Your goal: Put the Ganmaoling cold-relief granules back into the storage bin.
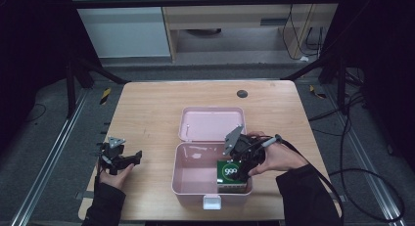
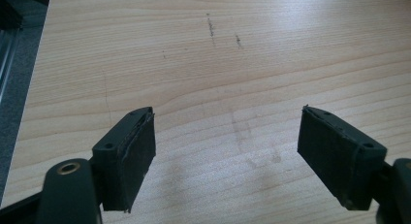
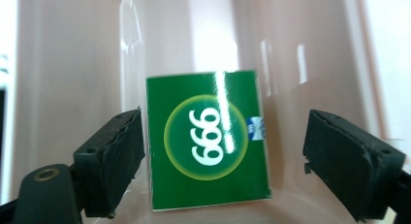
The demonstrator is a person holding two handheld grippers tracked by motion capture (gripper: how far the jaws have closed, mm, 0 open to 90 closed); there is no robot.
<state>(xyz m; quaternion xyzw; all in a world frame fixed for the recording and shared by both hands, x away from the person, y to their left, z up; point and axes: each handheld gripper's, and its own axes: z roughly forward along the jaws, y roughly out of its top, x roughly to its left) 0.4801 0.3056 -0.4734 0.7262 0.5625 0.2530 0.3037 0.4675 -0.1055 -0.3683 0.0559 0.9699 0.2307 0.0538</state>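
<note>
A green packet [image 3: 208,141] printed with white digits in a yellow ring lies inside the open pink case [image 1: 178,179], at its right end [image 1: 230,173]. My right gripper [image 3: 225,124] reaches down into the case over the packet [image 1: 241,163]. Its jaws stand apart on either side of the packet. The left pad [image 3: 116,156] is close to the packet's edge, while the right pad [image 3: 346,156] stands clear of it. My left gripper [image 1: 133,160] rests over the bare table at the left, and its jaws [image 2: 228,115] are wide open with nothing between them.
The case's pink lid [image 1: 211,122] lies flat behind it, and a white latch [image 1: 212,202] sticks out at its front. A small black disc [image 1: 242,94] sits near the far edge of the wooden table [image 1: 147,113]. Metal rails and cables run along both sides.
</note>
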